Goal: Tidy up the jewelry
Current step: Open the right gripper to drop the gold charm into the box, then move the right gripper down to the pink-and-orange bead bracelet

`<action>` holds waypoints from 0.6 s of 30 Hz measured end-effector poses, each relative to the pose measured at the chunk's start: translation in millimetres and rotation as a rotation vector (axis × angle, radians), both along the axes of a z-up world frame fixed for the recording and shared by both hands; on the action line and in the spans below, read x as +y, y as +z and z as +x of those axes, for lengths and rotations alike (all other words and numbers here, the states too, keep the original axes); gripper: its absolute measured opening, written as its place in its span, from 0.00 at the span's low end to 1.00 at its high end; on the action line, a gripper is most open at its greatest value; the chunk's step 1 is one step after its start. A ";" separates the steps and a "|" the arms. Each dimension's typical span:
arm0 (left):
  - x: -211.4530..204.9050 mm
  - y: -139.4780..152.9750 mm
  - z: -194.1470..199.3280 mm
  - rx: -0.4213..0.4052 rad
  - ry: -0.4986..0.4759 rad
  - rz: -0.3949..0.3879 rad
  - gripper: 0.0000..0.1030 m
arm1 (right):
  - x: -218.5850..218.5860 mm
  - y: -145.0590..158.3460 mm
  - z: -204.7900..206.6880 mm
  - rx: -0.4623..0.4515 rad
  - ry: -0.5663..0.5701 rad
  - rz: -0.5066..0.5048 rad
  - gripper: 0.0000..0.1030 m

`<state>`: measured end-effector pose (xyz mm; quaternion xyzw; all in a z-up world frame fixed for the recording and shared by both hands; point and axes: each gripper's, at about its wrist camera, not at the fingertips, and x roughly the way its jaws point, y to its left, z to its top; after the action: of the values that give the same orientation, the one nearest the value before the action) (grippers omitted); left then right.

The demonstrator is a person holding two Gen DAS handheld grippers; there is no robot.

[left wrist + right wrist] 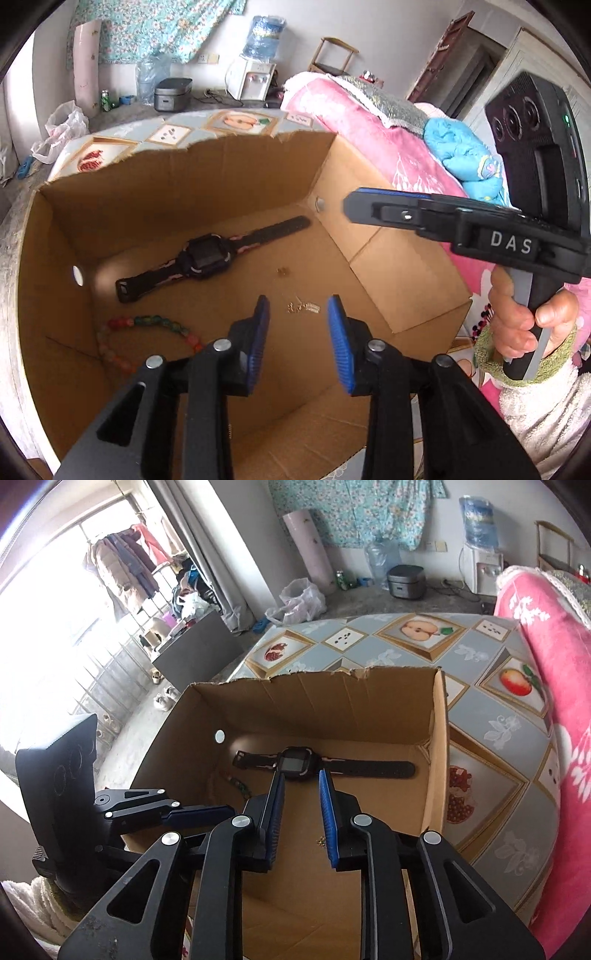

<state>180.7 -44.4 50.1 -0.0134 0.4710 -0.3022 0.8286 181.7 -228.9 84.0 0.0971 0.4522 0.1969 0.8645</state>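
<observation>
Box: an open brown cardboard box (155,192) with a torn far rim stands on a table covered in a grey cloth printed with framed fruit pictures (491,709); all the jewelry lies on the box floor.
Watch: a black digital wristwatch with a square face and a perforated strap (207,256) lies flat toward the far side of the floor, strap stretched out left to right.
Bracelet: a curved string of red, green and orange beads (147,334) lies at the near left of the floor, apart from the watch.
Small pieces: a cluster of tiny gold and silver trinkets (304,307) lies near the middle of the floor, with one more small gold piece (282,272) just beyond it.
Left gripper: the black two-finger gripper with blue ribbed pads (298,345) hangs over the box with its jaws apart and nothing between them; in the left wrist view the trinket cluster shows in the gap just beyond the tips, the bracelet to their left, the watch farther off.
Right gripper: the matching black gripper (302,818), held in a person's hand (524,325) with a green knitted cuff, points down into the box, jaws apart and empty; in the right wrist view the watch lies just past its tips and a few gold pieces show low in the gap.
</observation>
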 end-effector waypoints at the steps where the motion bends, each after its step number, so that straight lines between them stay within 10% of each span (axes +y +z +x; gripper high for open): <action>1: 1.7 2.6 -0.2 -0.005 0.004 -0.006 0.31 | -2.4 3.6 -4.0 -0.012 -0.006 0.003 0.20; 18: 83.8 63.2 -114.8 -0.290 0.049 -0.081 0.48 | -40.3 52.9 -118.8 -0.241 -0.106 0.044 0.37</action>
<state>65.9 39.3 113.4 -0.0146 0.3331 -0.2993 0.8940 62.9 -269.2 136.9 0.1154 0.3349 0.1708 0.9194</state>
